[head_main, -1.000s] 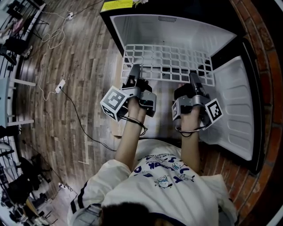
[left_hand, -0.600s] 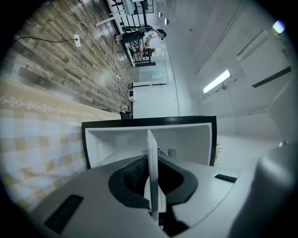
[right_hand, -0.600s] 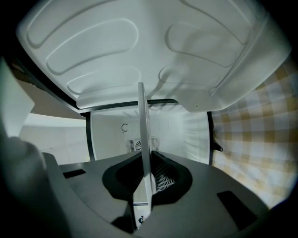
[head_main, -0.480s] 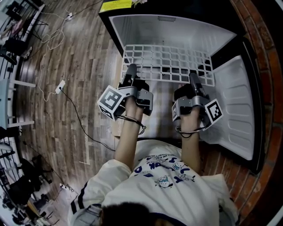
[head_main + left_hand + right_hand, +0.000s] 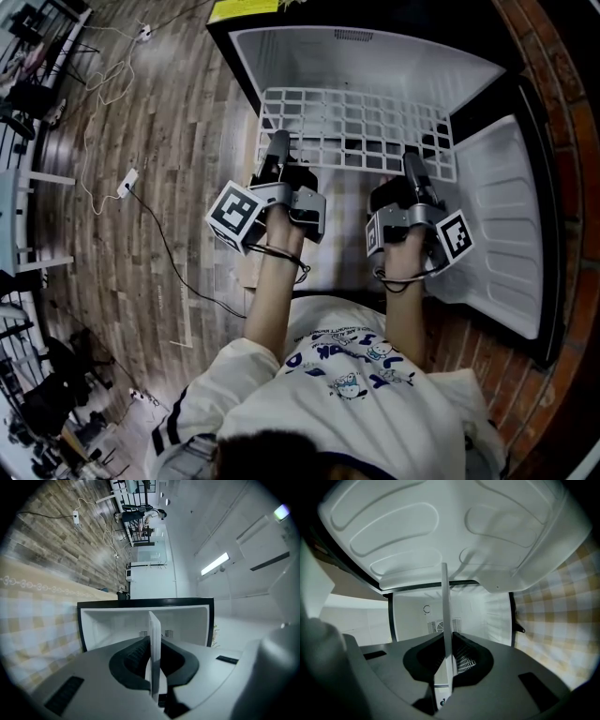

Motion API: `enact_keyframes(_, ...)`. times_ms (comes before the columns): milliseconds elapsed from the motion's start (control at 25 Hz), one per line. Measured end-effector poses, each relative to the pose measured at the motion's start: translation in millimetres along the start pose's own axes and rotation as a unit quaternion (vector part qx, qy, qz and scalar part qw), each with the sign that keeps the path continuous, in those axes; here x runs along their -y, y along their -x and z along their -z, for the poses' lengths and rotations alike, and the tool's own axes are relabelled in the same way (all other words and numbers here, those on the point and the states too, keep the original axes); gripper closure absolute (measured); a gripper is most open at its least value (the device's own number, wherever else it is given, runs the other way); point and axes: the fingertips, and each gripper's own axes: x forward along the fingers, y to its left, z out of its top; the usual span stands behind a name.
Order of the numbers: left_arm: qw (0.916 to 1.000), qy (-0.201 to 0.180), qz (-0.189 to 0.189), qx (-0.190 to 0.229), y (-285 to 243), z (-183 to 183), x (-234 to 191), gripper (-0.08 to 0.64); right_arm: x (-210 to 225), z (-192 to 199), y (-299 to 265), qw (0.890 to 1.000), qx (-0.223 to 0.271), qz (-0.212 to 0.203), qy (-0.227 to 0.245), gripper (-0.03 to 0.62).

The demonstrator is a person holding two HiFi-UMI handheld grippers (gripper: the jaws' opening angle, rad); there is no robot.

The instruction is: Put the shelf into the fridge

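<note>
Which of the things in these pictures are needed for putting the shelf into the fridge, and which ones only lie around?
For the job:
- shelf
- fridge, with its open door
- left gripper and right gripper, both shut on the shelf

Lying about:
- black cable
- power strip
- checkered mat
</note>
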Motion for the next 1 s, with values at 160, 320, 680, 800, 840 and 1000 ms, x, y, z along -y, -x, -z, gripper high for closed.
enact_keyframes(160, 1.0000, 0.005, 0.000, -0.004, 0, 1, 0, 0.525, 0, -1, 0, 1.000, 0.003, 0.002, 0.001, 0.545)
enact_keyframes(320, 0.9997, 0.023, -0.008, -0.005, 1, 2, -9, 0.525, 0, 0, 0, 1.000, 0.001, 0.006, 0.007, 0.545)
enact_keyframes(680, 0.9998, 0.020, -0.005, -0.005, -1, 2, -7, 0.525, 3, -1, 1, 1.000, 0.003, 0.011, 0.007, 0.545)
enact_keyframes(800, 0.9998, 0.020, -0.008, -0.004, 0, 3, -6, 0.525, 1, -1, 1, 1.000, 0.005, 0.010, 0.007, 0.545)
enact_keyframes(840, 0.9997, 0.022, -0.009, -0.004, 1, 3, -7, 0.525, 1, -1, 1, 1.000, 0.003, 0.011, 0.007, 0.545)
enact_keyframes(1000, 0.9994, 0.032, -0.015, -0.007, 0, 3, -14, 0.525, 1, -1, 1, 1.000, 0.003, 0.012, 0.012, 0.545)
